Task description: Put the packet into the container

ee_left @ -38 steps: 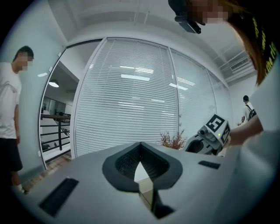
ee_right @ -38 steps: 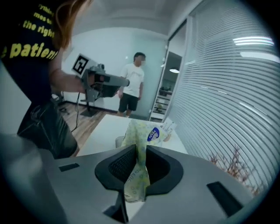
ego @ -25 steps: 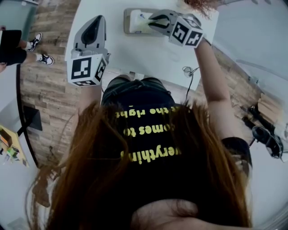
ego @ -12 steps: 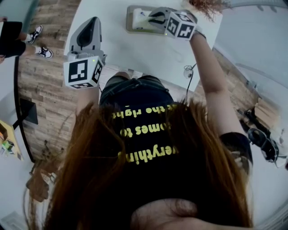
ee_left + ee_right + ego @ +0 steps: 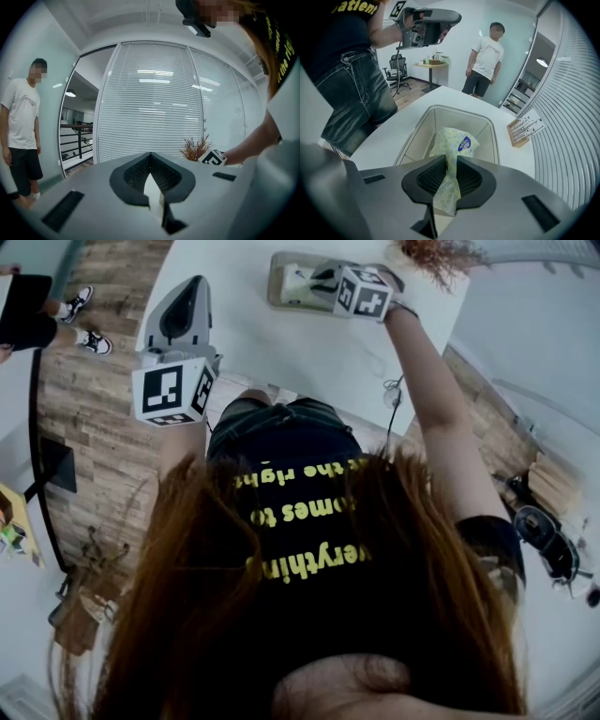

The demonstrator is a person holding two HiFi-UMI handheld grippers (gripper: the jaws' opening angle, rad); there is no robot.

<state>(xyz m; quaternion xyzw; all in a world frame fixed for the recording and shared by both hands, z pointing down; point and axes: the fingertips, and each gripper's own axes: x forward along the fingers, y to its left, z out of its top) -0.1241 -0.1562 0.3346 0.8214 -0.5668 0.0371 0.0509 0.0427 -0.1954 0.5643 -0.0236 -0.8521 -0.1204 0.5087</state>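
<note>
The packet [image 5: 452, 144], pale yellow with a blue oval label, is pinched by its top edge in the fingers of my right gripper [image 5: 447, 177]. They are nearly together, with only the wrapper's thin fold between them. Its body hangs down inside the container [image 5: 414, 137]. I cannot tell whether its lower end touches the floor of the container.

A second ago my right gripper [image 5: 314, 282] was higher and nearer me, by the container's [image 5: 278, 268] near edge. It has since dropped and tipped steeply down, so the packet is now below the rim, with walls on both sides.

I judge that the carrying is done and only the release is left. The walls stand close around the packet, so it should fall inside.

My left gripper [image 5: 151, 174] has hardly moved. It sits level above the near side of the worktop [image 5: 281, 357], well apart from the container, fingers together and empty.
</note>
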